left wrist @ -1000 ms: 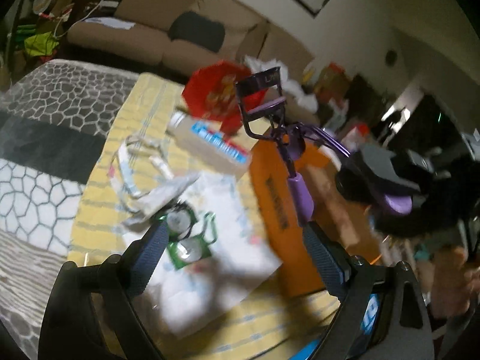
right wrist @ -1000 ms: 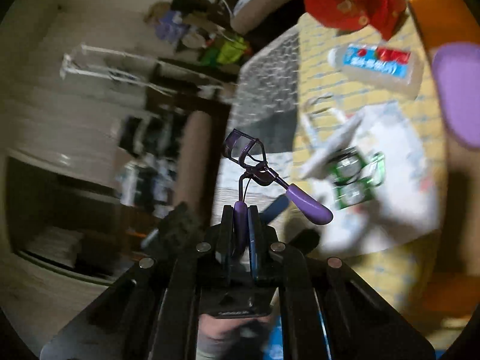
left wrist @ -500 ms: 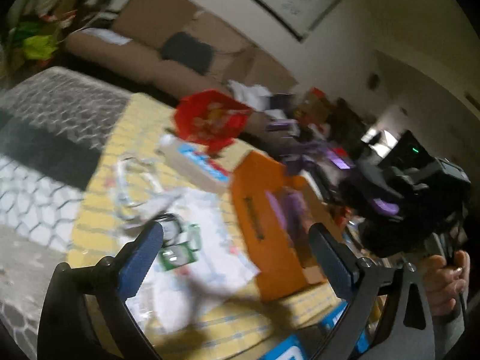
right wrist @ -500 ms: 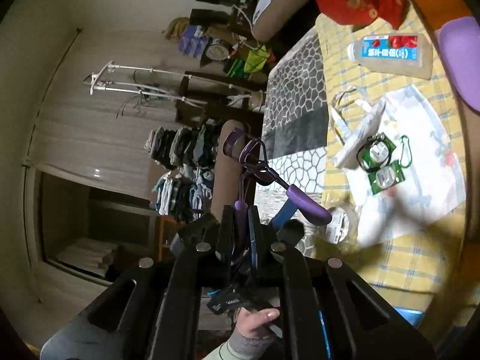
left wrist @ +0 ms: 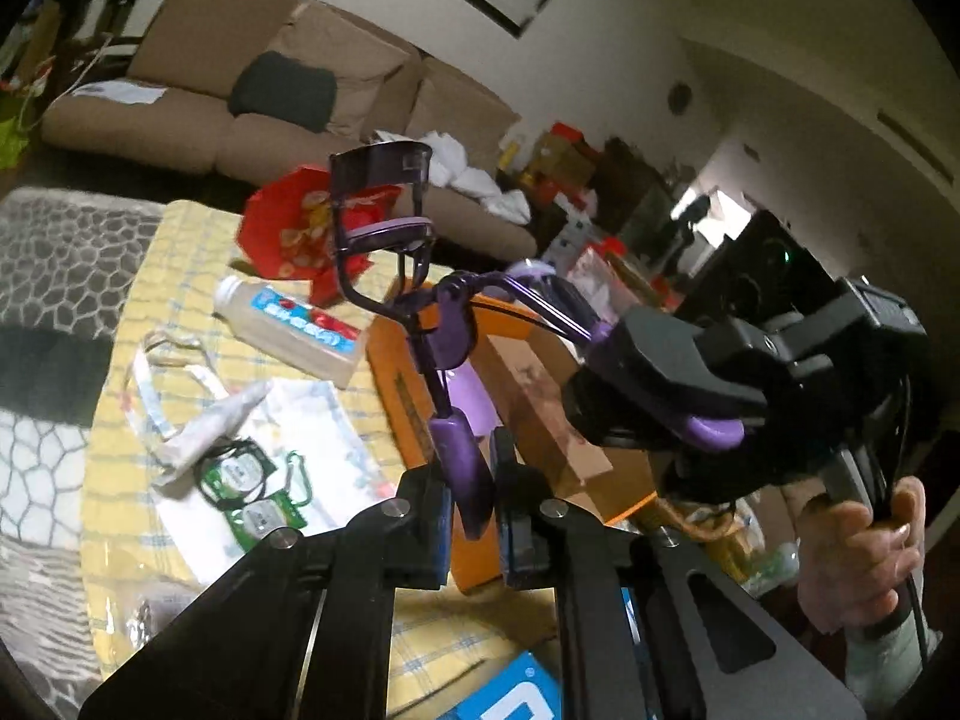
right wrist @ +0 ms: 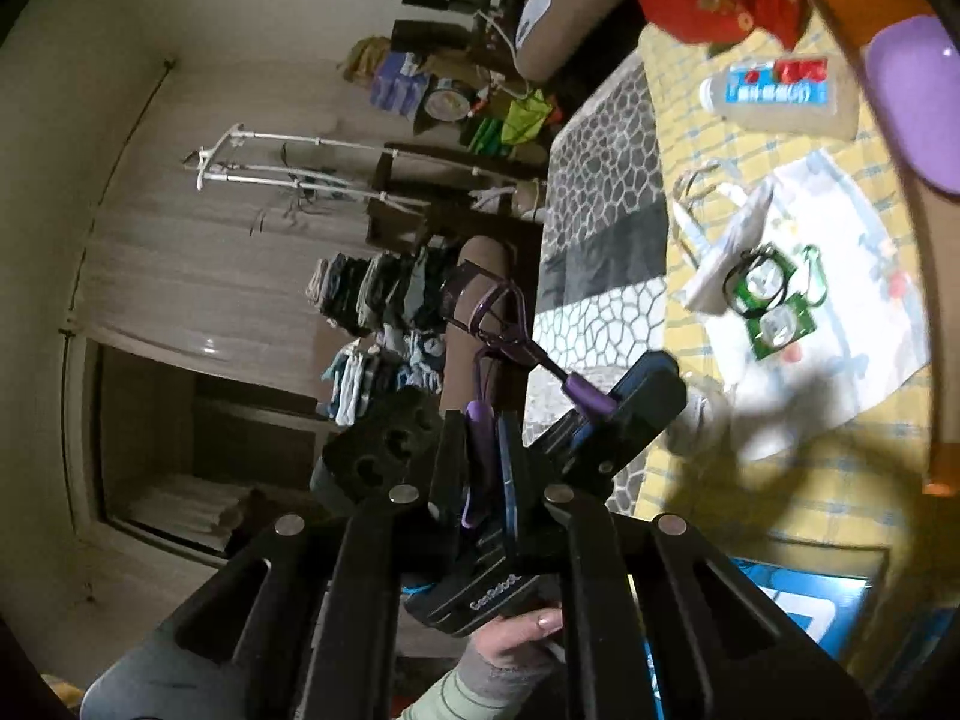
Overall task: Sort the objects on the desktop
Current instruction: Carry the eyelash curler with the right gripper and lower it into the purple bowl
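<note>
A purple eyelash curler (left wrist: 414, 300) hangs in the air above the table, held by both grippers. My left gripper (left wrist: 471, 480) is shut on one purple handle. My right gripper (right wrist: 483, 438) is shut on the other handle, and it shows in the left wrist view (left wrist: 678, 396) to the right. The curler also shows in the right wrist view (right wrist: 486, 324), with the left gripper (right wrist: 606, 414) clamped on its second handle. An orange box (left wrist: 528, 414) lies open below, with a purple item (left wrist: 468, 390) inside.
On the yellow checked cloth (left wrist: 174, 276) lie a clear bottle with a blue and red label (left wrist: 294, 324), a red packet (left wrist: 300, 228), a white bag with green carabiner tags (left wrist: 246, 480) and a white tube (left wrist: 210, 420). A blue box (left wrist: 510, 696) sits at the near edge.
The left gripper was open and empty half a second ago. It has now closed on the curler's free handle, while the right gripper keeps its grip on the other handle.
</note>
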The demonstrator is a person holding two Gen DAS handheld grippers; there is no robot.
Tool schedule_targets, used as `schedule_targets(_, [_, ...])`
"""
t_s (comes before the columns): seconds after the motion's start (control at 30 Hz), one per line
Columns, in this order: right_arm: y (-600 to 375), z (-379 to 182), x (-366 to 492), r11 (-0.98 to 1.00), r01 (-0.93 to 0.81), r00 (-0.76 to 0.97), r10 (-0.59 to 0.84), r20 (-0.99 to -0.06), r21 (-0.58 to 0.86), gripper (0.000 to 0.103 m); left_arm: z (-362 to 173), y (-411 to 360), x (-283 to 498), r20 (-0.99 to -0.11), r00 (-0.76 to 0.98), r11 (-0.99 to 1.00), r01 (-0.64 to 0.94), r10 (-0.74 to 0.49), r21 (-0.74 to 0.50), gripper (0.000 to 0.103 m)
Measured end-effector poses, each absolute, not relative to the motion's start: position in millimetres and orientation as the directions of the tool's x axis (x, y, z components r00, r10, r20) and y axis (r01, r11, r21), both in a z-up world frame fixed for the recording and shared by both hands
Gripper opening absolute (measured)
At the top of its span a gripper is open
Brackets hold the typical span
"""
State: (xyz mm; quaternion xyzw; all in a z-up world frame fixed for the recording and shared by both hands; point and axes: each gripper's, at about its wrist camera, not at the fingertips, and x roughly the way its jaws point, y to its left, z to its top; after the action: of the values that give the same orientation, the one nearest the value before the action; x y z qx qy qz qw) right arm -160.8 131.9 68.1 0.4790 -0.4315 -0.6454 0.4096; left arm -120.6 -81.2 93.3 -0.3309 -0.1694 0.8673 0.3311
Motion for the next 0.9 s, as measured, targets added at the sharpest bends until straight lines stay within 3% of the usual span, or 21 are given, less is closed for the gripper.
schedule_targets(0.23, [200, 83, -174, -0.333, 0.117, -0.303, -0.909, -0.285, 0.936, 0.014, 118, -11, -160, -0.616, -0.467, -0.756, -0.541, 0.634, -0.368, 0.01])
schedule_targets(0.37, [257, 75, -193, -0.489, 0.04, -0.382, -0.813, -0.439, 0.872, 0.022, 118, 34, -188, -0.71, -0.43, -0.779, -0.567, 0.558, -0.268, 0.009])
schedule_targets(0.5, [288, 67, -211, -0.614, 0.025, -0.395, -0.731, -0.557, 0.789, 0.022, 105, 78, -217, -0.783, -0.388, -0.784, -0.59, 0.486, -0.194, 0.007])
schedule_targets(0.67, [304, 56, -234, -0.775, 0.007, -0.379, -0.587, -0.715, 0.632, 0.022, 83, 114, -240, -0.834, -0.389, -0.802, -0.589, 0.39, -0.1, 0.007])
schedule_targets(0.9, [307, 45, -227, -0.89, 0.064, -0.353, -0.443, -0.824, 0.451, 0.022, 87, 95, -246, -0.821, -0.408, -0.834, -0.534, 0.4, -0.141, 0.01])
